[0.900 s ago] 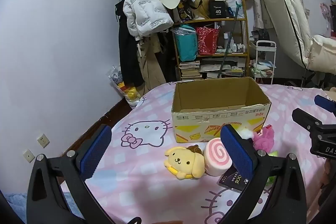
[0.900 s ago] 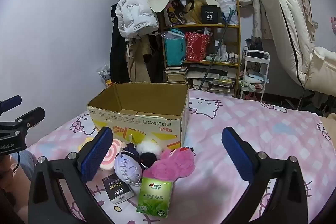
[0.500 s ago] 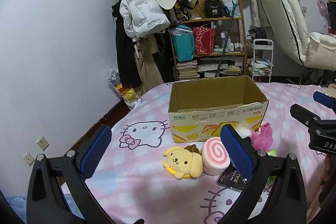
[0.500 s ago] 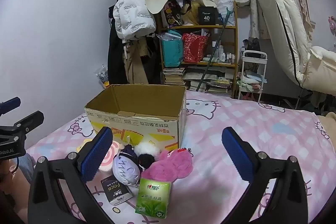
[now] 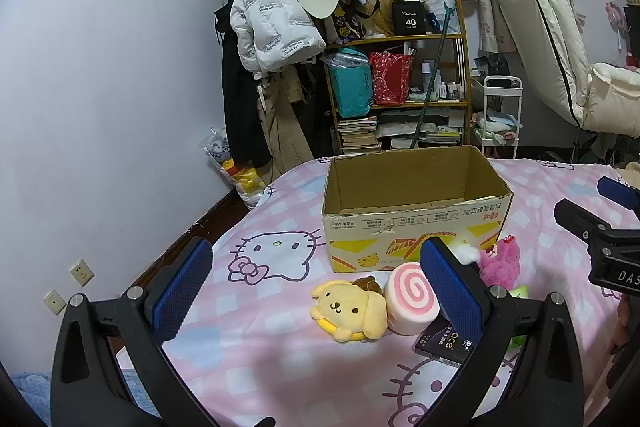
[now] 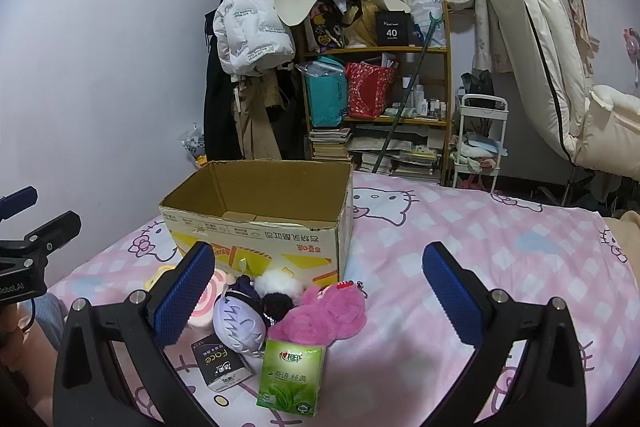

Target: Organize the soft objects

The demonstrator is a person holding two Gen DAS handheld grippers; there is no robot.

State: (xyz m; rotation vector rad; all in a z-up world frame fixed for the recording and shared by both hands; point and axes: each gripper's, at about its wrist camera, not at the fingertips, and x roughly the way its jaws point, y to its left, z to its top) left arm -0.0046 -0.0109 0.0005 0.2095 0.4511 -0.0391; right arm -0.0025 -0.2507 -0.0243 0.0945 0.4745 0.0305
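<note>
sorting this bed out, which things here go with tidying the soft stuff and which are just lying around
Part of the job:
- yellow dog plush
- pink swirl roll plush
- purple plush
- pink plush
- cardboard box

Just lying about:
- green tissue pack
- black tissue pack
- white jacket
- shelf
</note>
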